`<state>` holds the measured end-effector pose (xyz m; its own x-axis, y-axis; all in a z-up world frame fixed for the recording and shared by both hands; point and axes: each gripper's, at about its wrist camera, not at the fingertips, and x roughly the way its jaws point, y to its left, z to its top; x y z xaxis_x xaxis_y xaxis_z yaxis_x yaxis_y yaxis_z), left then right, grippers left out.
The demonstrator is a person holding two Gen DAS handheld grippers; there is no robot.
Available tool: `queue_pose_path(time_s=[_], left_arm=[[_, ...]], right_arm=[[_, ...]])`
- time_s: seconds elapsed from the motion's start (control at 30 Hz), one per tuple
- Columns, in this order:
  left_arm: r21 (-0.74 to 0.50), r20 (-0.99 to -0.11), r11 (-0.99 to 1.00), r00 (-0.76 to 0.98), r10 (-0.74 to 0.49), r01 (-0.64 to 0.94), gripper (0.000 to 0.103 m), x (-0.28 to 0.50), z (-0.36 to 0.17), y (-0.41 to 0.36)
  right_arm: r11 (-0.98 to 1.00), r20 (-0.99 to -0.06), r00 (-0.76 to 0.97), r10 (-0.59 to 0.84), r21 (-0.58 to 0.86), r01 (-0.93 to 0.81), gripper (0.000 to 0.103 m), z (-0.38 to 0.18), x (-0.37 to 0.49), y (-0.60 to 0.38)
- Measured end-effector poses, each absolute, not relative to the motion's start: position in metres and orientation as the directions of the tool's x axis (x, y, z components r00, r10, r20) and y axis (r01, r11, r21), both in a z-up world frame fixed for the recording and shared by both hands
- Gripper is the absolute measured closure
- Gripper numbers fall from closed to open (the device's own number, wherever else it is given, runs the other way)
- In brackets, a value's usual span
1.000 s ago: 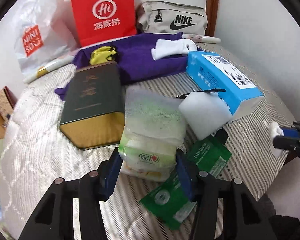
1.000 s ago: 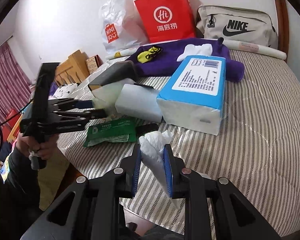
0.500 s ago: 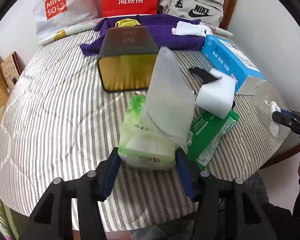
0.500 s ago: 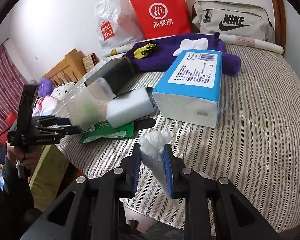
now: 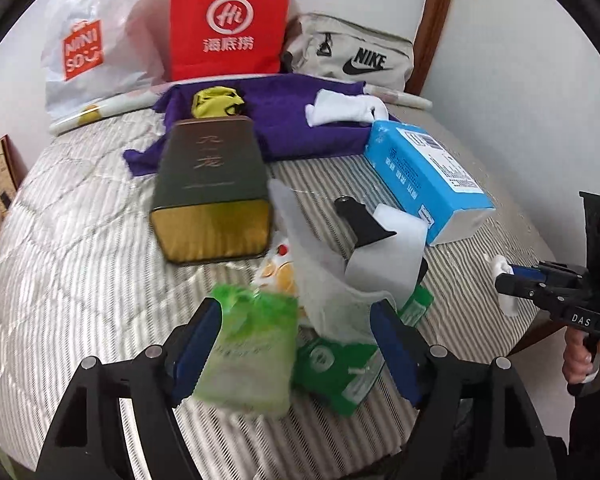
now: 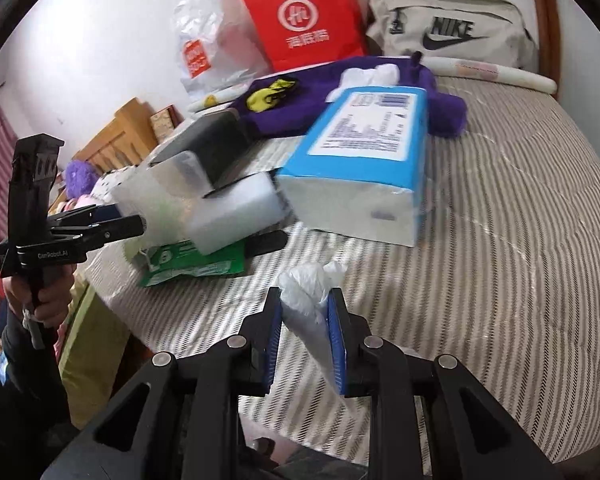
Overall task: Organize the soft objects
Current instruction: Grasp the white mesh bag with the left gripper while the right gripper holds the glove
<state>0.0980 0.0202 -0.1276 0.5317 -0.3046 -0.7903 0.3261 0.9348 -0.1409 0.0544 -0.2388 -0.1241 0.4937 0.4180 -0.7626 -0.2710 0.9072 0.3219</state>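
My left gripper (image 5: 296,344) is open wide; a blurred green tissue pack (image 5: 252,352) with a loose clear wrapper (image 5: 312,264) sits between the jaws, against the left finger only. My right gripper (image 6: 304,320) is shut on a crumpled white plastic bag (image 6: 306,292), held just above the striped bed (image 6: 500,240). It also shows in the left wrist view (image 5: 540,284). A white sponge block (image 5: 388,256), a green packet (image 5: 340,364) and a blue tissue pack (image 5: 424,176) lie ahead. A purple cloth (image 5: 296,120) carries a yellow item (image 5: 216,100) and white socks (image 5: 340,108).
A dark box with a gold end (image 5: 212,188) lies on the bed. A black clip (image 5: 360,220) rests by the sponge. A red paper bag (image 5: 228,24), a white Miniso bag (image 5: 88,48) and a Nike pouch (image 5: 352,56) stand at the wall. The bed edge is near.
My left gripper has opened wider; the green tissue pack has slipped lower and looks blurred in motion. The view has moved in toward the bed. The right gripper still holds the bag.
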Motion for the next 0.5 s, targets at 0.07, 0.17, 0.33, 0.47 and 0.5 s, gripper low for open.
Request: queue_pose_path(time_s=[0.07, 0.17, 0.33, 0.47, 0.5], left_arm=[[-0.163, -0.783, 0.927, 0.528, -0.330, 0.337, 0.028, 0.105, -0.130, 0.011], [-0.153, -0.777, 0.930, 0.541, -0.321, 0.333, 0.028, 0.112, -0.134, -0.001], [-0.173, -0.767, 0.924, 0.543, -0.343, 0.340, 0.071, 0.120, -0.140, -0.009], [-0.188, -0.755, 0.922, 0.550, -0.356, 0.339, 0.096, 0.120, -0.139, -0.005], [-0.190, -0.753, 0.922, 0.553, -0.358, 0.338, 0.097, 0.118, -0.138, -0.003]], right_arm=[[0.918, -0.770, 0.503, 0.394, 0.304, -0.253, 0.081, -0.127, 0.056, -0.242], [0.920, -0.777, 0.493, 0.391, 0.310, -0.240, 0.081, -0.131, 0.058, -0.243], [0.922, -0.788, 0.480, 0.385, 0.308, -0.235, 0.081, -0.138, 0.061, -0.242], [0.922, -0.791, 0.475, 0.385, 0.309, -0.232, 0.081, -0.140, 0.061, -0.241], [0.922, -0.791, 0.476, 0.384, 0.308, -0.232, 0.081, -0.140, 0.061, -0.241]])
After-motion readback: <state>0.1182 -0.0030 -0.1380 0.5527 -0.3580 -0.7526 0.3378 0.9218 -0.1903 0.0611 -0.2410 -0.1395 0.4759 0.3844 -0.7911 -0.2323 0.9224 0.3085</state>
